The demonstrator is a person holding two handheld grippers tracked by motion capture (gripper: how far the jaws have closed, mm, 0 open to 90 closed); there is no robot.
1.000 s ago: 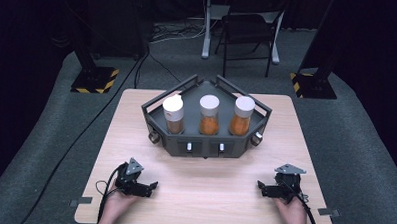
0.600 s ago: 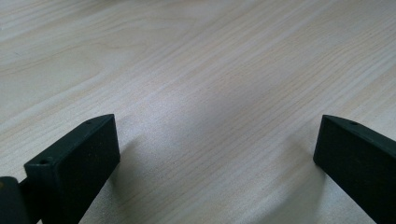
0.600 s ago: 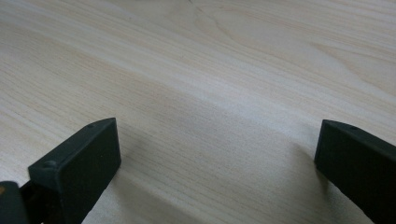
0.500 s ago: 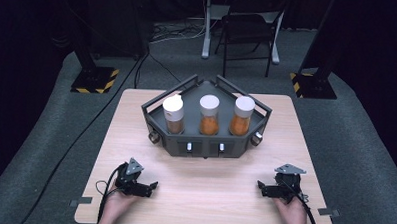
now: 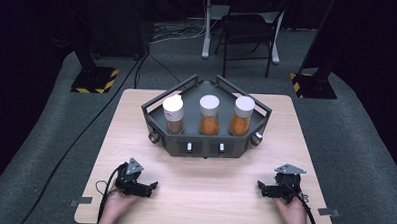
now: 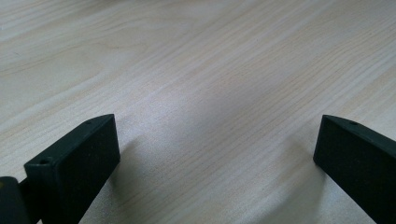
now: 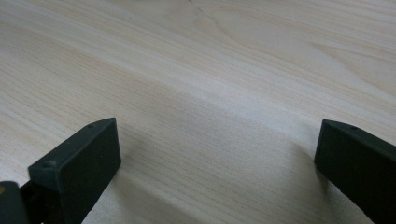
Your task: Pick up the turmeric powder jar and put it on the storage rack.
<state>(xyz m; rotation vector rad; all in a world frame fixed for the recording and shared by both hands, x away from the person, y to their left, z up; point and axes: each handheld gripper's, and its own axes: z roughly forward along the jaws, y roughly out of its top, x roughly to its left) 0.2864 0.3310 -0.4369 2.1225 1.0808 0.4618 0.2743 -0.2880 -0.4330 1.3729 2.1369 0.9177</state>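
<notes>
You sit at the near edge of a pale wooden counter, with a claw in each hand. Your left claw rests low on the wood at the near left, and your right claw rests at the near right. They point inward, toward each other. In each claw's own view the two black jaws stand wide apart with nothing but bare wood grain between them, so both hold nothing.

Well beyond them, at the middle of the counter toward its far side, sits a dark grey angular tray with raised rails. Three clear jars with white lids stand upright inside it in a row: the left jar holds a brownish filling, the middle jar and the right jar an orange one. The rails likely keep the jars from tipping or sliding off.

The claws look parked at a ready position, splayed and level, leaving a clear path forward to the jars. Nothing has been reached for yet.
</notes>
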